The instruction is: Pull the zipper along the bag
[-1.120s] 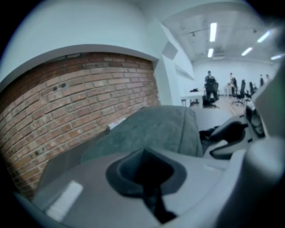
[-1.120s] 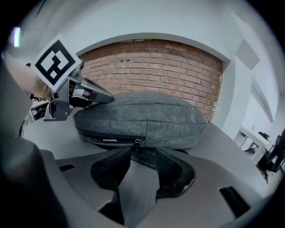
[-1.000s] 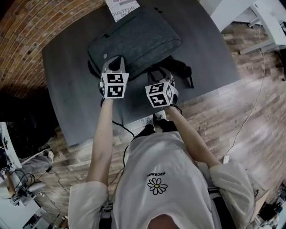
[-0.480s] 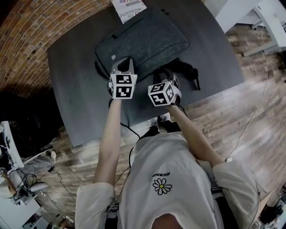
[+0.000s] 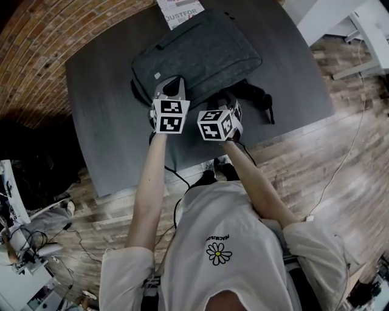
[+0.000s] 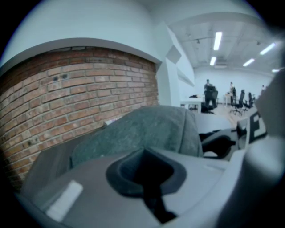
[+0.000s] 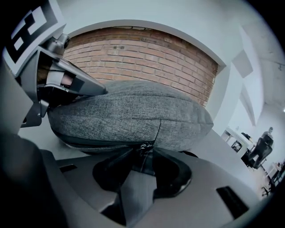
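- A dark bench stands on a wood floor, with a brick wall behind it.
- The right gripper has its fingers apart, and they have just been opening. The zipper pull sits between them, not pinched.
- The left gripper has its fingers closed together at the bag's near-left corner.
- The grey bag lies flat on the bench, with its zipper side towards the person.
- Black straps trail from the bag's near-right side, and a printed sheet lies at its far edge.
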`<state>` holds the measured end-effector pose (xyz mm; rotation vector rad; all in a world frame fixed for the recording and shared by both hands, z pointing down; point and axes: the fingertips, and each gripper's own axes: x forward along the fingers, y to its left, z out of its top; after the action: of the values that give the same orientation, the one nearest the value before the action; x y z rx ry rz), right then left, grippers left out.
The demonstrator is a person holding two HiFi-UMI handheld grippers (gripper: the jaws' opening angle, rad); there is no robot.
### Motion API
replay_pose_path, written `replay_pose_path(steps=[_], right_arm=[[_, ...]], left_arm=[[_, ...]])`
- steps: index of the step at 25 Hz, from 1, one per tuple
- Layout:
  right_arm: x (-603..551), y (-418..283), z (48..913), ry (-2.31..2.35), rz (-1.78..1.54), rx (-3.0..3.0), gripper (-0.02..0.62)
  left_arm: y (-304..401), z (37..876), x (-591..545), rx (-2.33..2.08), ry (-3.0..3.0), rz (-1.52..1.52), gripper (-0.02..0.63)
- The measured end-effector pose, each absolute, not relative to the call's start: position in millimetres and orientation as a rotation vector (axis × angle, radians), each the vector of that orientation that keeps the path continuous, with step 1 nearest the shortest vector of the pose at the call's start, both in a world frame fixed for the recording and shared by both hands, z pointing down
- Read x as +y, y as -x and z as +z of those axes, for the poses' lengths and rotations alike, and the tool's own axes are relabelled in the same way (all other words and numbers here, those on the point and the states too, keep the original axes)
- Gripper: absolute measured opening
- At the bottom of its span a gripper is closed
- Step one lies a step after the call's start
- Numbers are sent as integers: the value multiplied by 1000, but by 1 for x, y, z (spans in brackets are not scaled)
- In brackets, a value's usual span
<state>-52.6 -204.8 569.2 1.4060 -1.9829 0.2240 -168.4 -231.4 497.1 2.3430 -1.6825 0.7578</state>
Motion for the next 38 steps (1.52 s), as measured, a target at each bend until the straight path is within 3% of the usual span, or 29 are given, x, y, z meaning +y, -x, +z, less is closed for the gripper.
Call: replay_pose_path(steps=[6,9,26,35,38], right_arm=[[-205,52,570,-1392,189,-2000,93],[-207,46,571,-1399,176,-1986,-9],[-181,55,571,-995,281,-2113,3],[-111,161,589,-592,114,-2178,3],[-107,166,590,-584,170,-2196,3]], left_arm=[[169,496,-233,-1676,-2349,745,-2],[168,496,-232,-1674,-2353,737,-2],[169,503,-233,-1661,-2343,705,-2],[169,505,-233,-1665,-2335,692,-2],[168,505,-234,-1590,-2351,633,0]])
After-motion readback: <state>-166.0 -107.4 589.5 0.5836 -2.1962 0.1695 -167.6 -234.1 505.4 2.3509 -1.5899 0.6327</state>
